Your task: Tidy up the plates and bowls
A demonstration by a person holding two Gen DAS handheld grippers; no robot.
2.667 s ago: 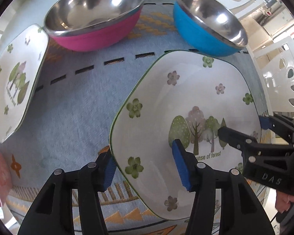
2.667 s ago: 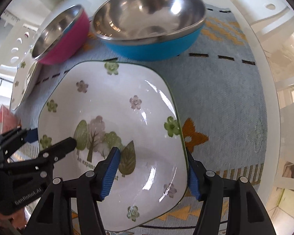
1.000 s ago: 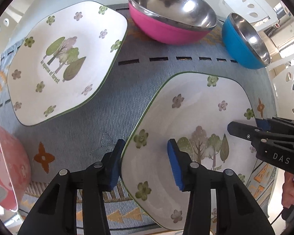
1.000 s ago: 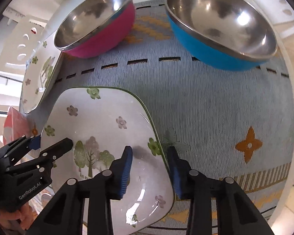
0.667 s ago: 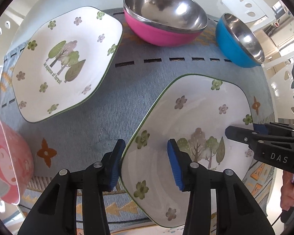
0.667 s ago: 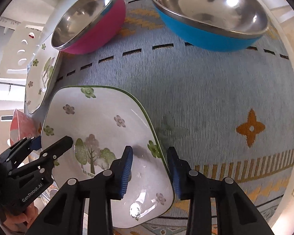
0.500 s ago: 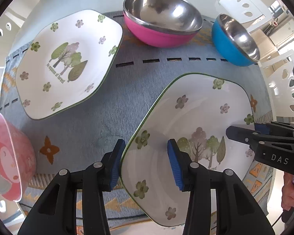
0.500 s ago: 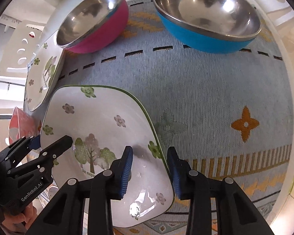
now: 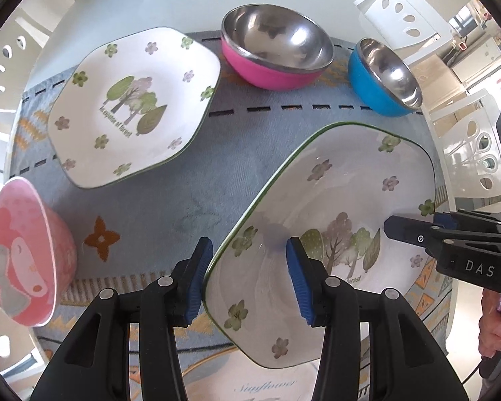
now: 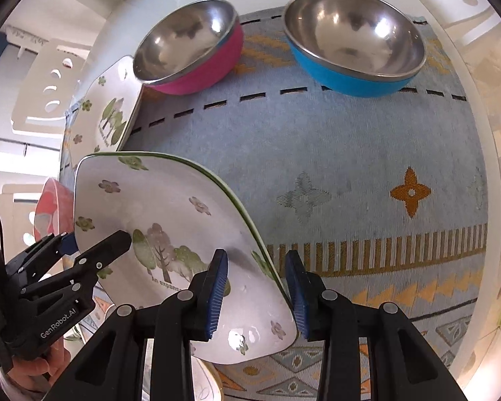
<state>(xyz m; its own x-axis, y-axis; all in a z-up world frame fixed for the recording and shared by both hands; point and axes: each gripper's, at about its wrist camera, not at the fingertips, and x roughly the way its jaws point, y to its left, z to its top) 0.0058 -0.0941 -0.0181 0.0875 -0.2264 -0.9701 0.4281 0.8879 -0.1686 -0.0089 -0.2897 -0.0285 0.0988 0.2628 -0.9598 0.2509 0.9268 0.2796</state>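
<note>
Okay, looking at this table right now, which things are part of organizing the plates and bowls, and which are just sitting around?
Part of the job:
- held tree plate, its rim between the fingers of the left gripper and right gripper
- second tree plate
- pink steel bowl
- blue steel bowl
- pink cartoon bowl

Just there:
- patterned blue mat
- white chairs

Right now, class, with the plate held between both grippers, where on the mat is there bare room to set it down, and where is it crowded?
Bare mat lies in front of the blue bowl, around the orange motif. Another patch sits between the second plate and the held plate. The back row is crowded: second plate, pink steel bowl, blue bowl. The pink cartoon bowl fills the left edge.
</note>
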